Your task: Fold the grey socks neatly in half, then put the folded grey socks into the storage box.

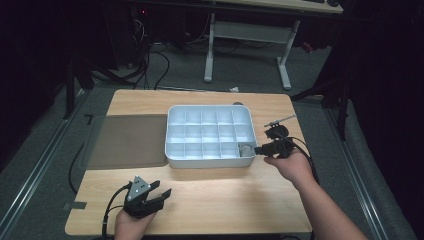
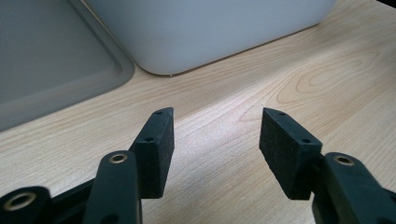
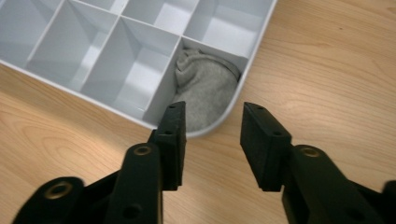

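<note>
Fingers spread and empty, the right gripper [image 3: 212, 140] hovers at the white divided tray's [image 1: 172, 150] 4 o'clock corner, where a grey cloth [image 3: 203, 91] lies bunched in the corner compartment, seemingly just within reach. The left gripper [image 1: 159, 192], fingers likewise apart, idles low over the desk [image 1: 225, 200] at 7 o'clock, near a grey mat [image 1: 125, 140].

One white divided tray [image 1: 210, 160], one grey cloth [image 3: 204, 88], one grey mat [image 1: 127, 140], two grippers, fifteen compartments.
</note>
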`<state>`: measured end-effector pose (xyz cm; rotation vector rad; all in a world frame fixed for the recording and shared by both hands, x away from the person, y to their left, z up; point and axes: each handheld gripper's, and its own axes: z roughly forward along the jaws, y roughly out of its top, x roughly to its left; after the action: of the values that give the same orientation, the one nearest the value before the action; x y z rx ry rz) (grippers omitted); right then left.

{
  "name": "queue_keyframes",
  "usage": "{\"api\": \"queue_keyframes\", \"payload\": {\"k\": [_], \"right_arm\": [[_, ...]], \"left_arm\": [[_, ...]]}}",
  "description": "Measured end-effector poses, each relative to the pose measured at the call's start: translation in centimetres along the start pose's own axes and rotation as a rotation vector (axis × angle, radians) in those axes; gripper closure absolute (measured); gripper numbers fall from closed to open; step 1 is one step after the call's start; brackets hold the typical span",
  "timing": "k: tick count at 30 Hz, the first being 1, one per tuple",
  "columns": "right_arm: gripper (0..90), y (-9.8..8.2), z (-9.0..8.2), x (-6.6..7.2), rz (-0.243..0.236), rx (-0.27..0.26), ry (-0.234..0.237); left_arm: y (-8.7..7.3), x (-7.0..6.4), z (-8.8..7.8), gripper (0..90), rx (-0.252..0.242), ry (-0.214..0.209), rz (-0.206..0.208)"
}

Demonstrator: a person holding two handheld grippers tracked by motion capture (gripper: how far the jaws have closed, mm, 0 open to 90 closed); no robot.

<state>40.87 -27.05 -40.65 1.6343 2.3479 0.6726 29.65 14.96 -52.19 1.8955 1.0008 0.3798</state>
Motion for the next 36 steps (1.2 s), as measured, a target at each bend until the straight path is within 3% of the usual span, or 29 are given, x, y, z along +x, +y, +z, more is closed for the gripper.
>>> {"api": "queue_keyframes", "payload": {"k": [4, 9, 18, 23, 30, 36], "right_arm": [[54.7, -1.6, -0.4, 0.1, -0.02, -0.036, -0.032], [47.3, -3.7, -0.3, -0.6, 0.003, -0.113, -0.004], [44.5, -7.6, 0.7, -1.2, -0.007, -0.21, 0.007], [43.9, -9.4, 1.1, -0.7, -0.02, -0.243, 0.019], [42.7, -11.2, 2.1, 0.4, -0.075, -0.275, 0.02], [43.8, -12.8, 3.5, 1.4, -0.095, -0.315, 0.048]], "left_arm": [[0.1, -0.1, 0.2, 45.5, 0.003, -0.002, 0.004], [0.2, -0.4, 0.4, 45.4, 0.008, -0.01, 0.013], [0.2, -0.8, 0.5, 45.4, 0.009, -0.014, 0.021], [0.3, -1.0, 0.5, 45.4, 0.008, -0.015, 0.029], [0.3, -1.5, 0.6, 45.3, 0.007, -0.019, 0.04], [0.3, -1.8, 0.9, 45.2, 0.011, -0.026, 0.045]]}}
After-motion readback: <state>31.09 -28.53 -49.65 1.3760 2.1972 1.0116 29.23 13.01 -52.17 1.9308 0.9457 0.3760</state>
